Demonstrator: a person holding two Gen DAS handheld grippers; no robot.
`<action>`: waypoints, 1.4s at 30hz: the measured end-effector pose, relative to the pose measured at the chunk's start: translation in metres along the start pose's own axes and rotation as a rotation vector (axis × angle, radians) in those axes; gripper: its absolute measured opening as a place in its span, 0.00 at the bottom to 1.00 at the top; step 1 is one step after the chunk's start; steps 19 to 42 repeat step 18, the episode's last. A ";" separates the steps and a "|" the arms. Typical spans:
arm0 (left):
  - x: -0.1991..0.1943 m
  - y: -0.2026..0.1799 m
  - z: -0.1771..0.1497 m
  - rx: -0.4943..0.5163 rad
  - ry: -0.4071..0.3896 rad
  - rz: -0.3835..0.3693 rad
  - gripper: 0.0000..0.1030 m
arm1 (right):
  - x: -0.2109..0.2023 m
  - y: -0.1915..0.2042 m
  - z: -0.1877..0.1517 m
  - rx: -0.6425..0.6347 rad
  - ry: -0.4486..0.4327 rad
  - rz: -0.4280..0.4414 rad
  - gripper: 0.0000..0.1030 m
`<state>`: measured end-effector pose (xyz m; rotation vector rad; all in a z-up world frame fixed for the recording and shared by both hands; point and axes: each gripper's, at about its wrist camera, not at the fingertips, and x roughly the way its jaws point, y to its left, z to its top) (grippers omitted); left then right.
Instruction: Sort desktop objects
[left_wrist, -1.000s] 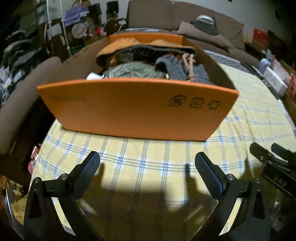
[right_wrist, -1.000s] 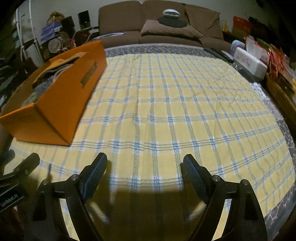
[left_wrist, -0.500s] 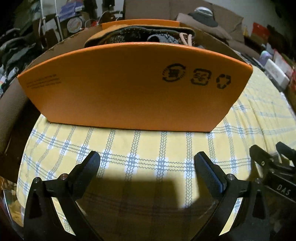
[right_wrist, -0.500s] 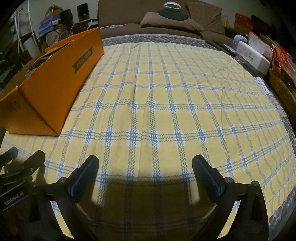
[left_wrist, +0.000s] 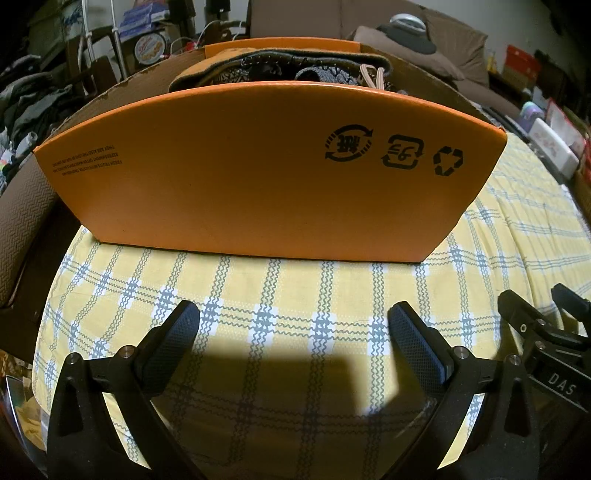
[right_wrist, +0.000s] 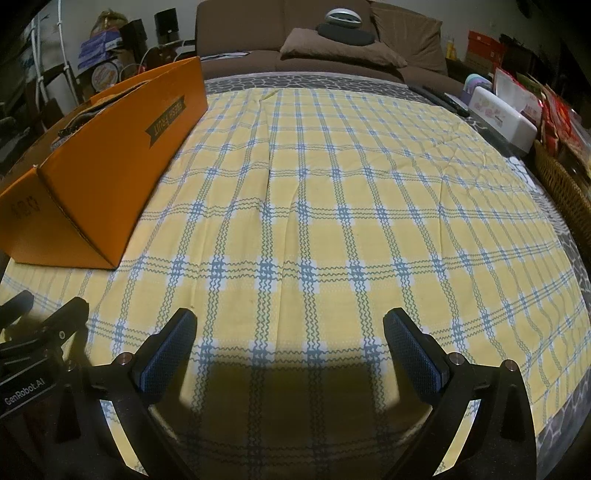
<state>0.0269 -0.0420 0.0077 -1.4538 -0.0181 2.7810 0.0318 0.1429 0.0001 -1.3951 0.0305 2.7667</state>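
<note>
Orange fruit carton (left_wrist: 266, 170): ahead of left gripper (left_wrist: 293, 332), packed with knitwear; both sets of jaws wide, empty; right gripper (right_wrist: 288, 339) over bare checked tablecloth (right_wrist: 332, 206), sorting apparently finished.

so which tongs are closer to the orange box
Left. The left tongs face the orange cardboard box end-on, just short of it; the right tongs sit off to its right, over bare tablecloth.
</note>
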 end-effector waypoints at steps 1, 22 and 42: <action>0.000 0.000 0.000 0.000 0.000 0.000 1.00 | 0.000 0.000 0.000 0.000 0.000 0.000 1.00; 0.001 -0.001 0.001 0.004 0.000 0.007 1.00 | 0.000 0.000 0.000 0.000 0.000 0.000 1.00; 0.001 -0.001 0.001 0.004 0.000 0.007 1.00 | 0.000 0.000 0.000 0.000 0.000 0.000 1.00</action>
